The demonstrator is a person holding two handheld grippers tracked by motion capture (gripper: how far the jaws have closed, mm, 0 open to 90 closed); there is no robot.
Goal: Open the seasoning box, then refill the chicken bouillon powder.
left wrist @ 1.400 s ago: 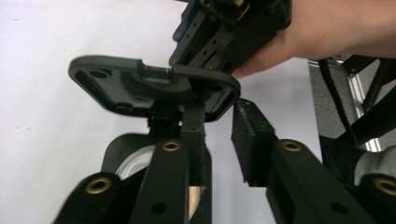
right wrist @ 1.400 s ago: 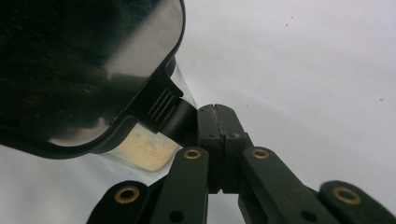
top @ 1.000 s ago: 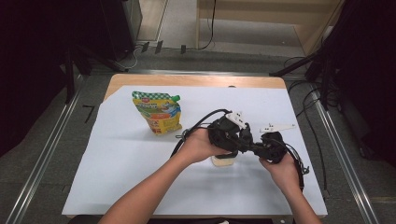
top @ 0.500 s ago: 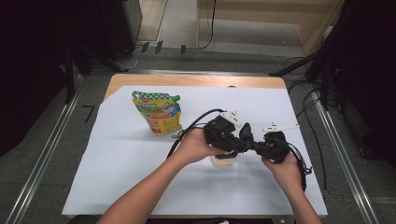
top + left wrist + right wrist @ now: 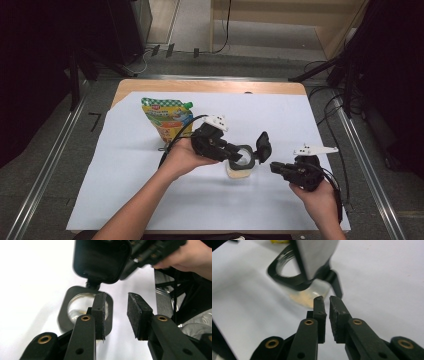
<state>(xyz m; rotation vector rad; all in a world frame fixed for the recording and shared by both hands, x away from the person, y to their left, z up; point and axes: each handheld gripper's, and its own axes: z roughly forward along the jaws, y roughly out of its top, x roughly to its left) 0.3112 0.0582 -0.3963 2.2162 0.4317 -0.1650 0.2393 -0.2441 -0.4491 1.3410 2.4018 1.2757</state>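
On table: clear jar (image 5: 239, 167), black flip-lid (image 5: 263, 146) apparently open.

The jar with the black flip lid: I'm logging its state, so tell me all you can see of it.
The jar is small and clear, with pale yellowish contents low inside. Its black collar rings a round mouth. The hinged lid stands flipped open on the right. It stands upright on the white sheet, right of the left gripper, whose jaws are apart beside the collar; contact unclear.

A lab-style recording space: a wooden table (image 5: 150, 86) covered by a white paper sheet (image 5: 280, 120) stands on grey carpet (image 5: 45, 150), flanked by metal floor rails (image 5: 372, 165), with black cables (image 5: 325, 65) and dark equipment stands (image 5: 345, 75) around
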